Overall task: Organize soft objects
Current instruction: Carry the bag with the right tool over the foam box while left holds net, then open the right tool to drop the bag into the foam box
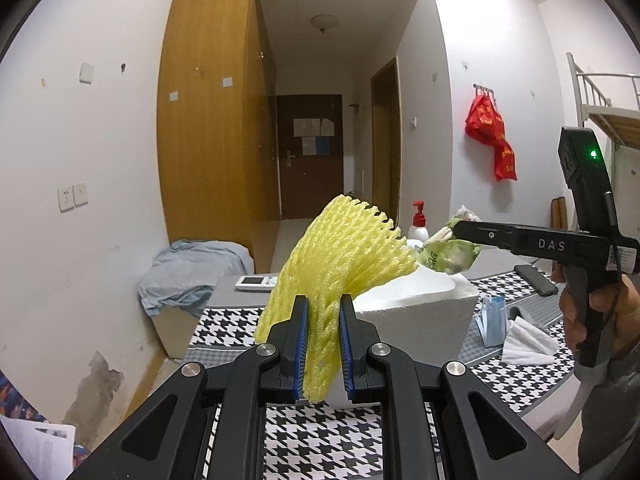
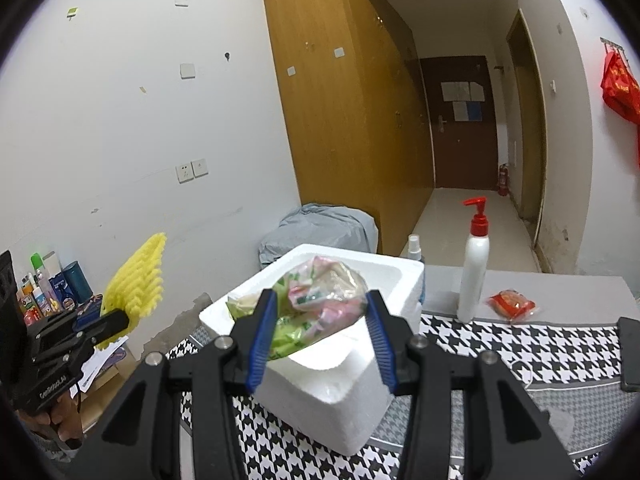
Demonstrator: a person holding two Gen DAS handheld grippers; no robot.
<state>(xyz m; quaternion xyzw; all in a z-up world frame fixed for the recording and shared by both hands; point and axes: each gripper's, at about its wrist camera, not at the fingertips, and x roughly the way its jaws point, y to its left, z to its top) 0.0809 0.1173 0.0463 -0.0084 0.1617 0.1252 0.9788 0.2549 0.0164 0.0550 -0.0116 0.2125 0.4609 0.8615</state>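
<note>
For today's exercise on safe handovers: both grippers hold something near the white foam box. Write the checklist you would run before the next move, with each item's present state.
1. Left gripper fingers clamp the yellow foam net: ok.
2. Right gripper fingers grip the plastic snack bag: ok.
3. Snack bag is above the opening of the white foam box: ok.
4. Foam net is over the box: not ok in the right wrist view, where it sits off to the box's left.
5. Box has room inside: cannot tell, the bag hides the interior.
6. Pump bottle stands apart from the box: ok.
</note>
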